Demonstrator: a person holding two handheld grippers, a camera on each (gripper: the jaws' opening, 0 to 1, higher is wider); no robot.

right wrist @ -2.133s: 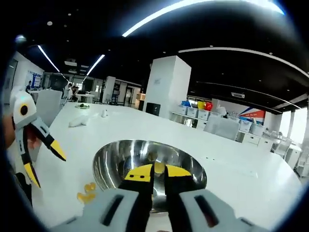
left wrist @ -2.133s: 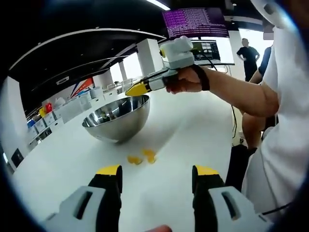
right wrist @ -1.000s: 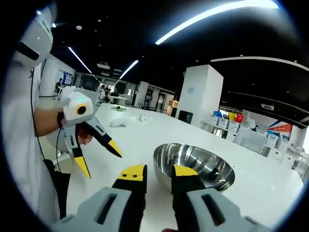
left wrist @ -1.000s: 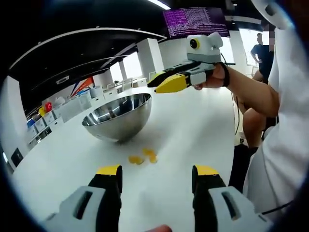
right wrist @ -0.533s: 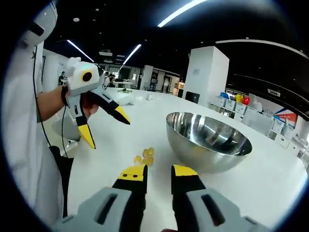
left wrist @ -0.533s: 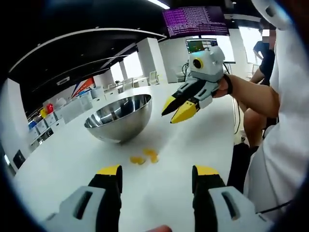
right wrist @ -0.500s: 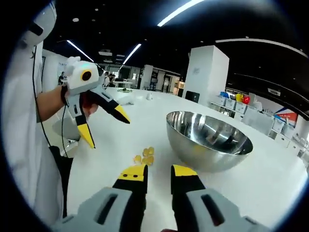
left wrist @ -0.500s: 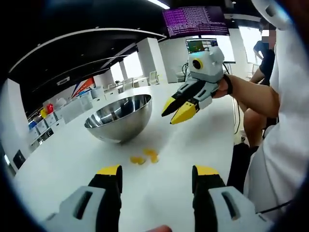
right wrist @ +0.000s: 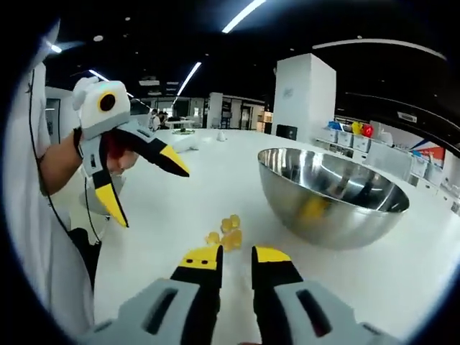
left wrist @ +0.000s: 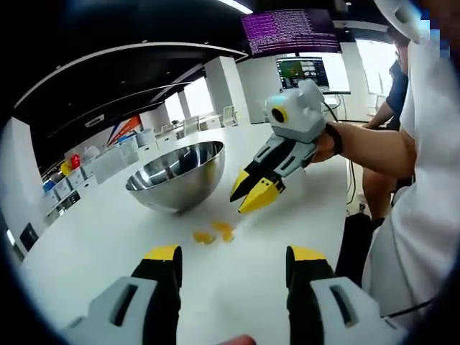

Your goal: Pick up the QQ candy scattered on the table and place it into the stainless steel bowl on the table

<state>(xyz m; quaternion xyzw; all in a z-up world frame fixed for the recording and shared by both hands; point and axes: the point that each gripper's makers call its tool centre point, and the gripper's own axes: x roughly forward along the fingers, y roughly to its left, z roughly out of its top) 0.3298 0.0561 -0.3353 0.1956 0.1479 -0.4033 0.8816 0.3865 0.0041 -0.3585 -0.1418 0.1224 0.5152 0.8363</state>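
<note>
I am seeing a small cluster of yellow QQ candy (right wrist: 228, 231) lying on the white table (right wrist: 402, 280), the pieces bunched close together just beside the foot of the stainless steel bowl (right wrist: 338, 194). The bowl is sitting upright, round and shiny, and its curved outer wall is mirroring a yellow blur.

In my left gripper view the candy (left wrist: 213, 233) is resting in front of the bowl (left wrist: 175, 176).

White sleeve (left wrist: 424, 187), black wristband (left wrist: 336, 138), yellow-tipped tool (left wrist: 253, 192).
</note>
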